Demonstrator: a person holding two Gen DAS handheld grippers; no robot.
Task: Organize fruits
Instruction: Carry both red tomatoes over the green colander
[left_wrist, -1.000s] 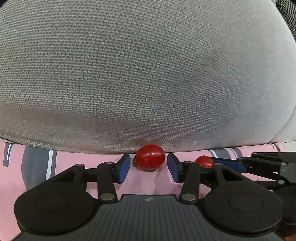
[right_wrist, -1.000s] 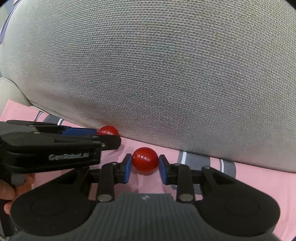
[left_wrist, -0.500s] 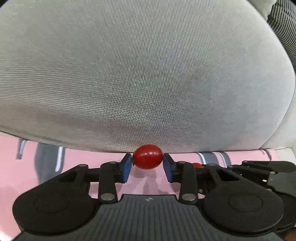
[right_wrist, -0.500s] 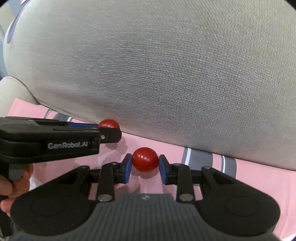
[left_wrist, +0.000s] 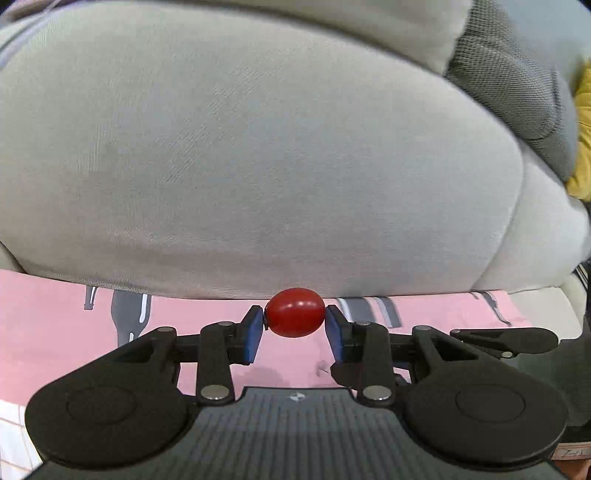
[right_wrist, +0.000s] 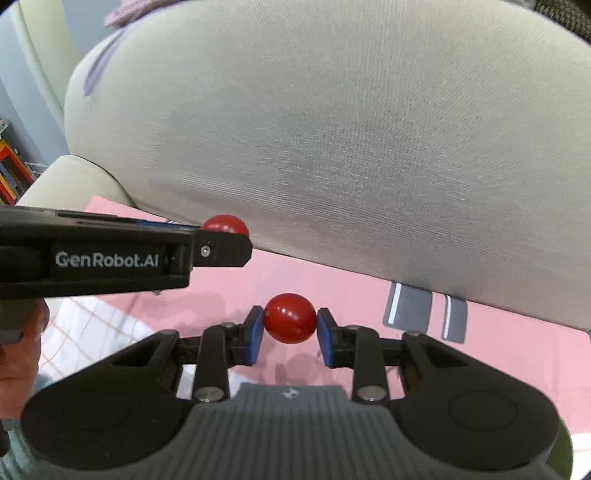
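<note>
Both tongs are clamped: the left tongs (left_wrist: 294, 325) on an oval cherry tomato (left_wrist: 294, 313), the right tongs (right_wrist: 290, 330) on a round cherry tomato (right_wrist: 290, 318). Both hang above the pink sheet (right_wrist: 332, 280) near the grey cushion (right_wrist: 351, 129). Placing remains; no container shows.

Large grey cushion (left_wrist: 258, 155) above pink patterned cloth (left_wrist: 55, 317); yellow fabric (left_wrist: 583, 147) at right edge.

Left gripper (left_wrist: 294, 329): oval red cherry tomato (left_wrist: 295, 312) pinched between its jaws, above the pink printed cloth (left_wrist: 55, 325). Right gripper (right_wrist: 290, 333): round red cherry tomato (right_wrist: 290, 317) between its jaws, right of the left gripper. Large grey fabric cushion (left_wrist: 258, 147): behind both, resting on the cloth.
</note>
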